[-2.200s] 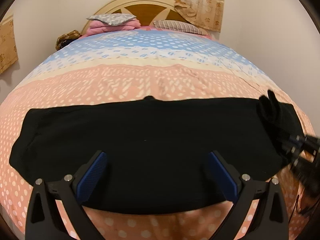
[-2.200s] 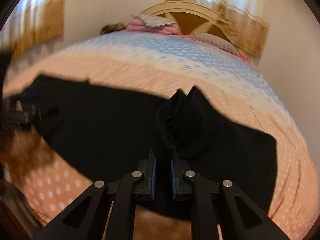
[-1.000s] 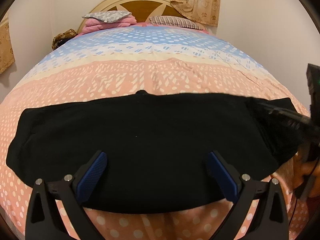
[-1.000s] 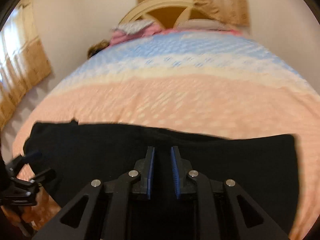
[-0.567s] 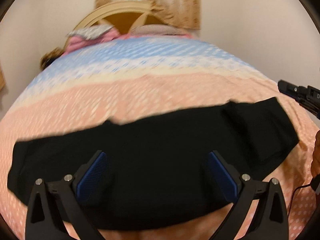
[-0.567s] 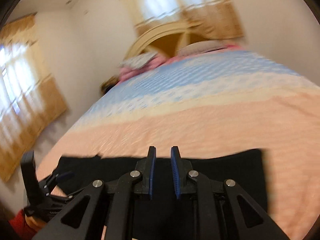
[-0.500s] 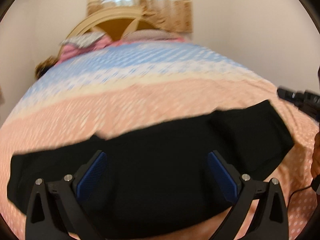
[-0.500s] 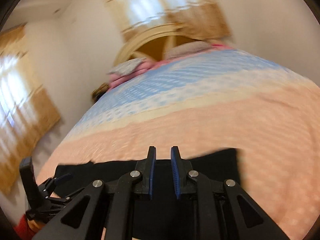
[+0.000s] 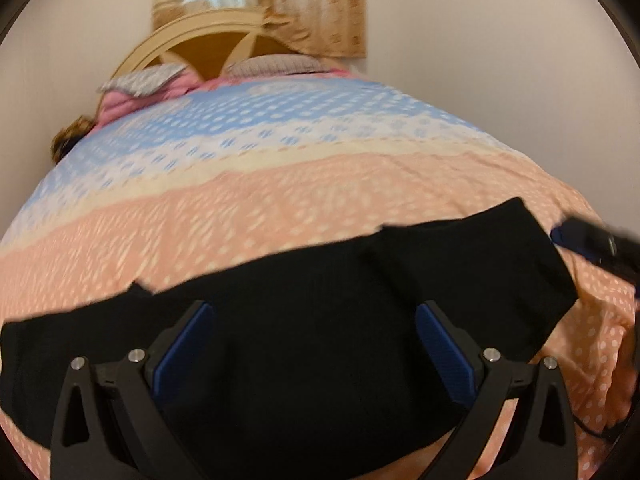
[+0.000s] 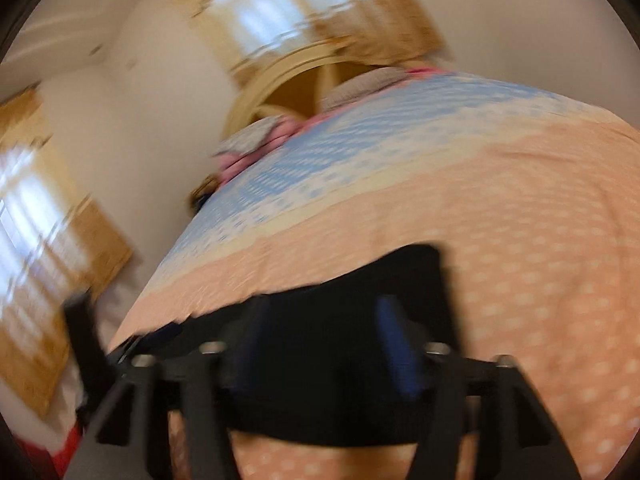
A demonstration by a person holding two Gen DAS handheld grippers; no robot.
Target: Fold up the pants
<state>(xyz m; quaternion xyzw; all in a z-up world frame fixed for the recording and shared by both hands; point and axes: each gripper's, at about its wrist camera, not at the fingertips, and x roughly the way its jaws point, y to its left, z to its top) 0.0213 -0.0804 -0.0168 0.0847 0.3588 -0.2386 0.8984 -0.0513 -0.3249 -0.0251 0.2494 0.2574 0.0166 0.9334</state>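
R tongs (image 10: 320, 344) opening, empty | L tongs (image 9: 312, 344) wide | pants (image 9: 320, 320) black, flat

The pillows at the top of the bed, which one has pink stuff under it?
The left pillow, grey and speckled, sits on a pile of pink bedding. The striped pillow to its right lies flat against the headboard instead.

Black pants (image 9: 320, 340); bedspread (image 9: 280, 208) banded peach, cream, blue with pale dots; blue gripper pads (image 9: 182, 344); tan curtains (image 9: 320, 12).
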